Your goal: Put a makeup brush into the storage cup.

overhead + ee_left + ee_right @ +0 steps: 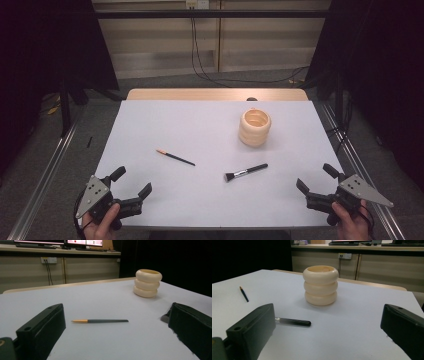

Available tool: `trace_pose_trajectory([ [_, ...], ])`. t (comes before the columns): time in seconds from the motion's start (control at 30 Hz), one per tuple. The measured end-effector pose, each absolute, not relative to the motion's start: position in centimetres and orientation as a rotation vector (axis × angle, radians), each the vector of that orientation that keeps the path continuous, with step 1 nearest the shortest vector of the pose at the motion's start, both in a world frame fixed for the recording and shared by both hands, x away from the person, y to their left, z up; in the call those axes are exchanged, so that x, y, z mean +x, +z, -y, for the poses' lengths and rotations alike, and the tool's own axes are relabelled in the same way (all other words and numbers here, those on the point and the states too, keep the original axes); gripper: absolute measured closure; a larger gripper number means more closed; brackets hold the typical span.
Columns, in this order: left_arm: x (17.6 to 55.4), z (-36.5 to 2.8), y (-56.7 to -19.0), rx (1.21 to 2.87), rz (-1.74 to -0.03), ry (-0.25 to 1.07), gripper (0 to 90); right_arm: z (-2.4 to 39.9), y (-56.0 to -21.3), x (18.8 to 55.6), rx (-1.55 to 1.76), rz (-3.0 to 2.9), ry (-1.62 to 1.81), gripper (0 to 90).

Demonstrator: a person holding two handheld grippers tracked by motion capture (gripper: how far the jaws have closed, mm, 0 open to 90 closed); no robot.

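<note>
White tabletop (210,200), wooden far edge, dark surroundings. Left gripper (134,182) at near left corner: jaws spread, nothing held. Right gripper (312,178) at near right corner: jaws spread, nothing held. Slim black pencil with orange tip (175,157) flat, left of centre. Black-handled makeup brush with silver ferrule (245,172) flat, right of centre. Cream ribbed three-ring holder (254,127) upright beyond brush, well apart.
</note>
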State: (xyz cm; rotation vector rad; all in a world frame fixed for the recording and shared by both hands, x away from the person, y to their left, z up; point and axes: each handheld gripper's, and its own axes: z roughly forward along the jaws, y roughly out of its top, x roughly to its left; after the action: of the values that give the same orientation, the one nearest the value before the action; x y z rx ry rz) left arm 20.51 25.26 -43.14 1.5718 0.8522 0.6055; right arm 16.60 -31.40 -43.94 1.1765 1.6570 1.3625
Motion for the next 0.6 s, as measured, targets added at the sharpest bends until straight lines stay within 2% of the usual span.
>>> trace_pose_trajectory([
  [0.6,20.69,-25.06,-43.14,1.575,-0.854,0.583,0.9,31.31,-44.10,16.73,1.181,-1.688,1.369,0.0],
])
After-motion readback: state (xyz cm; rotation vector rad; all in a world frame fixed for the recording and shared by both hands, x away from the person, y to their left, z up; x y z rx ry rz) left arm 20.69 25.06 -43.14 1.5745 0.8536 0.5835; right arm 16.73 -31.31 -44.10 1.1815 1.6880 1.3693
